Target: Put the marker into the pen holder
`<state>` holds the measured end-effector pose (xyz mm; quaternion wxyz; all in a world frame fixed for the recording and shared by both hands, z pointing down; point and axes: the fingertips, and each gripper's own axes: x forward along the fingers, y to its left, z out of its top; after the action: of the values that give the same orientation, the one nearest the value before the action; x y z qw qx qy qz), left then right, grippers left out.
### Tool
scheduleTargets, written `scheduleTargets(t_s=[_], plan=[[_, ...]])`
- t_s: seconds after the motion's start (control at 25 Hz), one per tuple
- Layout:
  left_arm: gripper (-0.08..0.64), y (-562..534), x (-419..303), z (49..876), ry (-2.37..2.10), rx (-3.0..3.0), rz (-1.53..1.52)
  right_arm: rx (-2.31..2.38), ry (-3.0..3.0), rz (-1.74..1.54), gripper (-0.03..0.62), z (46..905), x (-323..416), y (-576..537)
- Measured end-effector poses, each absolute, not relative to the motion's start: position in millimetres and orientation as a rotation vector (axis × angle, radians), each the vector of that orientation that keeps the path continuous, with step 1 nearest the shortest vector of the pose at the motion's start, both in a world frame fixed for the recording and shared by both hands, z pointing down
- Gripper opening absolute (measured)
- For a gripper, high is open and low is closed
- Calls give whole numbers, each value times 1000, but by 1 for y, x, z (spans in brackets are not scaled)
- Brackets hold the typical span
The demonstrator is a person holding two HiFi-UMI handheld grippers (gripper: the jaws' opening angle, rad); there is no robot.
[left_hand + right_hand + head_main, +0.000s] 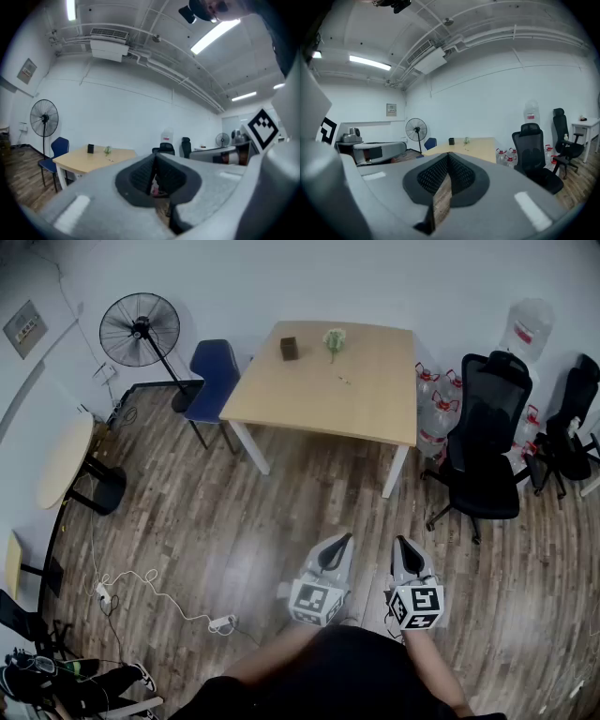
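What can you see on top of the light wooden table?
A dark box-shaped pen holder, a small greenish object beside it, and a thin item, likely the marker, nearer the middle. The holder's inside is too far to see.

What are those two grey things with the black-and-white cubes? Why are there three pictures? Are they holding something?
A person holds two grabbing tools, the left tool and the right tool. One picture comes from a camera on the person's head, looking down. The other two come from cameras riding on each tool. Both tools are shut and hold nothing. Across the floor, the wooden table carries a dark pen holder, a little green plant and a thin marker.
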<state>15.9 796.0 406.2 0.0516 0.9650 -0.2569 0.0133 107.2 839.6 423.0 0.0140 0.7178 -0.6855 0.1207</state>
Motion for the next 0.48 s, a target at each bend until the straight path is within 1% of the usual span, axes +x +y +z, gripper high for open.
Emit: scheduleTargets(t_s=[0.48], plan=[[3,803,12,399,-827,2955,18,2239,-2143,306,3,413,104,847]])
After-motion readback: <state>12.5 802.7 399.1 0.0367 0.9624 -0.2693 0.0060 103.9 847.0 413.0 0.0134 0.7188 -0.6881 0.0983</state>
